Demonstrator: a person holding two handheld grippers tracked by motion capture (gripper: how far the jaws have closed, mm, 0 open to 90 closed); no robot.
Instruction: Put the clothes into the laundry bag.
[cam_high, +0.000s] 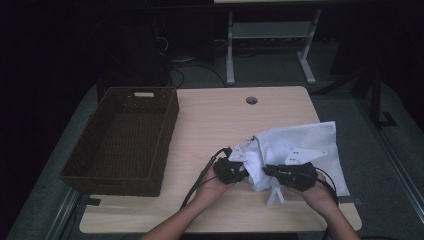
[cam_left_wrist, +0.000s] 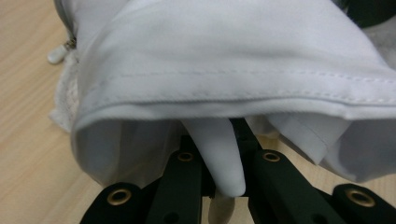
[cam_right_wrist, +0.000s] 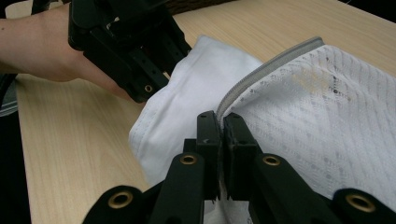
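Your left tongs (cam_high: 239, 172) grip a fold of the white zippered fabric garment (cam_high: 300, 145); your right tongs (cam_high: 270, 171) are clamped on its zipper edge. It lies on the wooden surface (cam_high: 210, 125) at five o'clock — the empty brown wicker basket (cam_high: 75, 172) sits toward nine o'clock, nearer your left hand.

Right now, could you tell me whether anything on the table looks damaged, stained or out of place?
Only one thing: the white garment has a faint yellowish mark on its mesh lining near the zipper. The wicker basket sits squarely on the table's left side.
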